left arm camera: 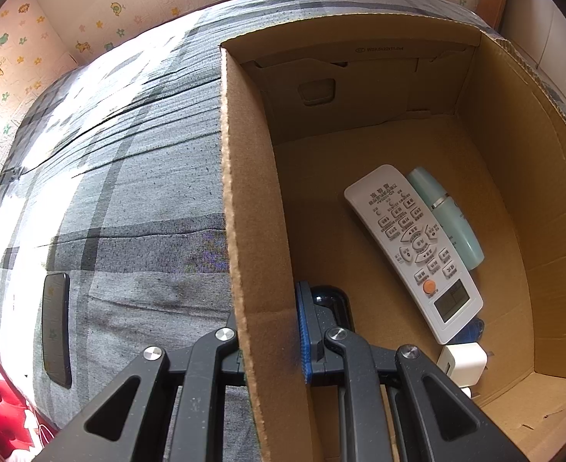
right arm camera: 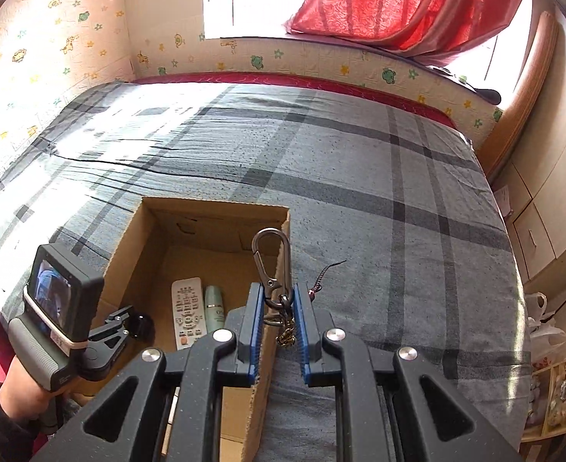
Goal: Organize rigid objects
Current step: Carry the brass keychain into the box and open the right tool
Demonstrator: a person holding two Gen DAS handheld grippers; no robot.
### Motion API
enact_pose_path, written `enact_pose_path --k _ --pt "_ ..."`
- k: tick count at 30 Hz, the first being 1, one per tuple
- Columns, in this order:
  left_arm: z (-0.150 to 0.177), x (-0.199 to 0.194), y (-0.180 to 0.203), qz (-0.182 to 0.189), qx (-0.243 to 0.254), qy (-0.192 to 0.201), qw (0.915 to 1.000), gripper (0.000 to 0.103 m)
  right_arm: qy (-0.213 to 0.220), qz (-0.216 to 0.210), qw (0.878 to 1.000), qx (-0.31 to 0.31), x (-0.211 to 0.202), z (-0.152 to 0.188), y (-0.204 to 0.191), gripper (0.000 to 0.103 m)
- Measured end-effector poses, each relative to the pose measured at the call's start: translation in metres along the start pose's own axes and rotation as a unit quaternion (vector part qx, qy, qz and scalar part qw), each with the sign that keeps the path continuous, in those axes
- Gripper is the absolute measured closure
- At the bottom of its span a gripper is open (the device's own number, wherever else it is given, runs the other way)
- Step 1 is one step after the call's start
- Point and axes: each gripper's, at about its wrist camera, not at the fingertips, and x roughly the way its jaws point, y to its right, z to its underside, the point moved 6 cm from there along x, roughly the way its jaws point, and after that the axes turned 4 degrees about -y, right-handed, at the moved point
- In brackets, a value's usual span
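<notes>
Cardboard box (right arm camera: 155, 231) sits open-topped on the bed (right arm camera: 360, 177), which is covered by a grey plaid sheet.

Your left gripper (left arm camera: 269, 331) is clamped on the box's left wall: one blue pad presses the inner face and the other finger sits against the outer face, so the jaws are narrow with only the cardboard between them. In the right wrist view, your hand (right arm camera: 20, 389) grips that tool's handle at the box's left side.

Your right gripper (right arm camera: 279, 308) is closed on a metal carabiner keychain (right arm camera: 269, 265). The blue pads pinch the clip at its swivel end; the snap hook projects forward past the fingertips, and a small chain hangs below the pads. A thin braided cord (right arm camera: 327, 273) trails off to the right, over the sheet. The gripper and keychain sit over the box's right wall.

Inside the box, a white remote control (left arm camera: 414, 254) lies face up on the floor of the box, with a pale green bottle (left arm camera: 446, 215) lying just beside it, touching along its right edge. A white charger plug (left arm camera: 462, 362) rests near the remote's display end. A dark object lies by the left wall, partly hidden by the pad.

A black smartphone (left arm camera: 56, 327) lies on the sheet outside the box, left of it.
</notes>
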Motion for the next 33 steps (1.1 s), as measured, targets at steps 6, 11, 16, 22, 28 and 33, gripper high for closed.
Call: enact_pose_path --k 6,11,16,22,28,33 --pt "0.001 0.000 -0.001 0.002 -0.001 0.001 1.0000 0.087 -0.005 -0.015 1.000 -0.023 0.003 0.000 -0.030 0.088" --pt "0.001 0.000 -0.001 0.002 -0.001 0.001 1.0000 0.087 -0.019 -0.023 0.999 -0.036 0.015 0.007 -0.050 0.088" --pt "0.002 0.000 -0.001 0.004 -0.002 0.002 1.0000 0.087 -0.039 -0.029 0.998 -0.043 0.031 0.019 -0.064 0.088" --pt "0.001 0.000 -0.001 0.006 -0.002 0.002 1.0000 0.087 -0.067 -0.031 0.996 -0.048 0.055 0.034 -0.079 0.088" --pt "0.002 0.000 -0.002 0.006 -0.002 0.004 1.0000 0.087 -0.096 -0.029 0.993 -0.056 0.081 0.052 -0.093 0.088" --pt "0.002 0.000 -0.002 0.006 -0.001 0.004 1.0000 0.087 -0.120 -0.025 0.991 -0.059 0.100 0.065 -0.102 0.088"
